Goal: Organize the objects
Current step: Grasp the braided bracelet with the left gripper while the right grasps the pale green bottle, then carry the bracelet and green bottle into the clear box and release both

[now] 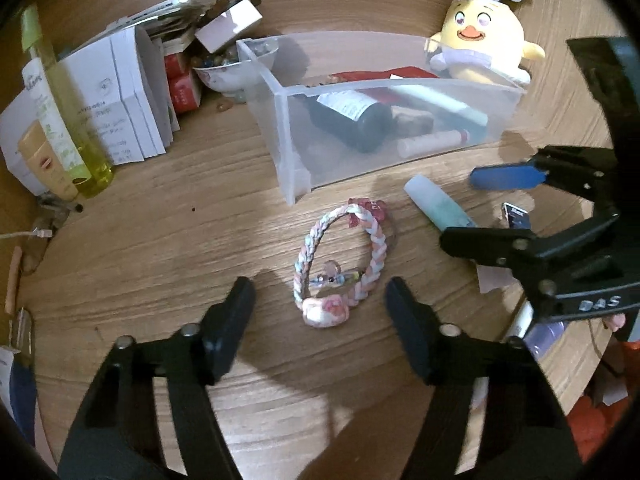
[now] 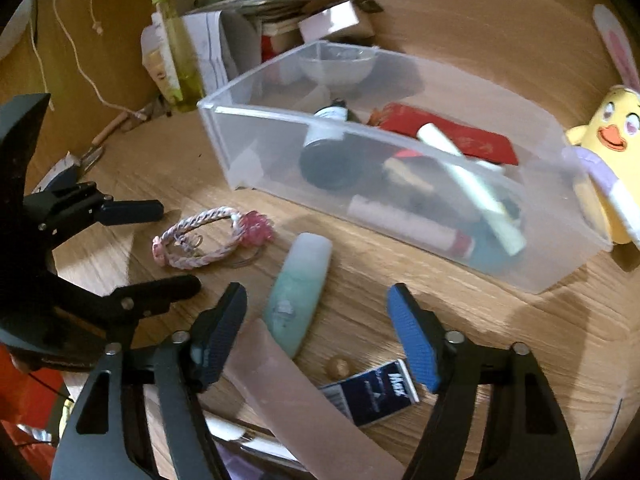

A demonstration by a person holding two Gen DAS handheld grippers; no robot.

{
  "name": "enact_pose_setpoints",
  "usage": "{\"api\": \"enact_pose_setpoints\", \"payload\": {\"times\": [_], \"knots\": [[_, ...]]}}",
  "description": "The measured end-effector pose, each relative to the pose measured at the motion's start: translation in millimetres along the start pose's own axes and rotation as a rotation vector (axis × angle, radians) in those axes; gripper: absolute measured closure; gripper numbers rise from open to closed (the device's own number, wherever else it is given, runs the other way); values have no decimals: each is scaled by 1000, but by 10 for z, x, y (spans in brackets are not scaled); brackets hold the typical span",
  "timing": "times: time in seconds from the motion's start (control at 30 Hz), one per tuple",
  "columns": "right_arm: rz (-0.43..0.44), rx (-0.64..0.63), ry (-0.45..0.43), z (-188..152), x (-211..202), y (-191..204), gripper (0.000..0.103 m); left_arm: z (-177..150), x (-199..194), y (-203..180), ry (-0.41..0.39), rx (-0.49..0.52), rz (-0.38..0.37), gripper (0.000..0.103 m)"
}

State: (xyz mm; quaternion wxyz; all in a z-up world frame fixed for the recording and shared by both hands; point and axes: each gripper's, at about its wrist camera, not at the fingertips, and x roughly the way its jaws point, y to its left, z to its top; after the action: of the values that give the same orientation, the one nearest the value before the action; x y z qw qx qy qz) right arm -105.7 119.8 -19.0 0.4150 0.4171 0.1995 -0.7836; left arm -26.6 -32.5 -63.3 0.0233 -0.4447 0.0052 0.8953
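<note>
Each camera rides its own claw, tilted steeply down at the wooden counter (image 1: 140,240) from close range. Both views share the clear bin (image 1: 360,92) (image 2: 400,200), the braided bracelet (image 1: 340,264) (image 2: 200,236) and the teal tube (image 1: 436,204) (image 2: 298,292).

Left gripper (image 1: 320,312): matte black angular linkage arms, silver round pivot pins at joints, slotted cut-outs in lower arms, plain black finger pads (image 1: 230,320).
Right gripper (image 2: 316,336): same black frame and silver pins, textured blue pads (image 2: 414,344); pale embossed lettering on body in left wrist view.
</note>
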Motion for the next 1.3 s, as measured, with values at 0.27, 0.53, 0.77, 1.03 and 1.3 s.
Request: {"api": "enact_pose_setpoints", "payload": {"times": [0.27,0.53,0.77,1.03,1.3], "knots": [[0,-16,-1,13,44,77,74,-45,-54,-10,-29,4,-7,82],[1,18,-46,22,-29,35,80,-32,-249,49,-92,-47,-18,83],[15,41,-125,22,-298,17,80,93,-514,13,-178,-53,-27,83],[10,55,-221,59,-642,-18,80,256,-673,-130,-249,-48,-59,83],[-9,81,-300,133,-902,-213,80,459,-721,-161,-293,-77,-78,83]]}}
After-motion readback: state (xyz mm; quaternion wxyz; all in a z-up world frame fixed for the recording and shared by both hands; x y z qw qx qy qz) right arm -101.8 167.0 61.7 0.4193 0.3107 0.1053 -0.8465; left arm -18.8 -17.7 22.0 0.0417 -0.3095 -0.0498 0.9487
